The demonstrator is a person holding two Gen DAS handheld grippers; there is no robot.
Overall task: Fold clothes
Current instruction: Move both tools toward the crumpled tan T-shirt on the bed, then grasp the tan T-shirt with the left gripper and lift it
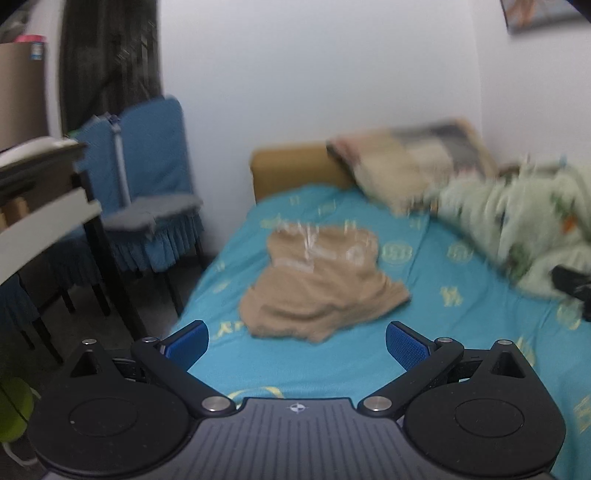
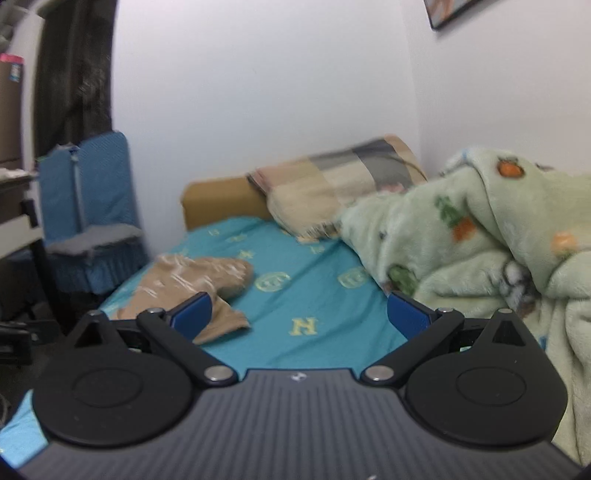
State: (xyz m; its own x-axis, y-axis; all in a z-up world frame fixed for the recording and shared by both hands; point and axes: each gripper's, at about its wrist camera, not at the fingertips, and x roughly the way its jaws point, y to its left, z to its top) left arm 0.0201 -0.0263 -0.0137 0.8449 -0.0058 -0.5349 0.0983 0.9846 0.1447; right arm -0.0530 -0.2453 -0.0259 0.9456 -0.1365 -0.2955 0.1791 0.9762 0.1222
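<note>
Left wrist view. The left gripper (image 1: pixel 297 343) was recorded at the bottom of the frame, its jaws spread wide with nothing held between the blue pads (image 1: pixel 188 341). A crumpled tan garment (image 1: pixel 317 284) was seen at the centre of the frame, lying on the turquoise bedsheet (image 1: pixel 461 332), just beyond the fingertips and not touched by them. A plaid pillow (image 1: pixel 406 166) was noted at upper right, leaned against the tan headboard (image 1: pixel 295 166). A pale green fleece blanket (image 1: pixel 517 225) was found heaped at the right edge, blurred. A blue-covered chair (image 1: pixel 147 177) was placed at centre left beside the bed, with a table edge (image 1: pixel 40 206) at far left and a dark curtain (image 1: pixel 110 55) at upper left.

Right wrist view. The right gripper (image 2: pixel 299 314) was recorded at the bottom of the frame, its jaws likewise wide apart and empty. The tan garment (image 2: pixel 192 284) was located at lower left of centre on the bedsheet (image 2: pixel 314 295), partly hidden behind the left-hand pad (image 2: pixel 192 315); whether it was touched could not be told. The green blanket (image 2: pixel 480 240), printed with orange and green figures, filled the right side, close beside the right-hand pad. The pillow (image 2: pixel 332 181) and headboard (image 2: pixel 218 199) were seen at centre, the chair (image 2: pixel 88 206) at left, and a framed picture (image 2: pixel 454 11) at upper right on the white wall (image 2: pixel 258 92).
</note>
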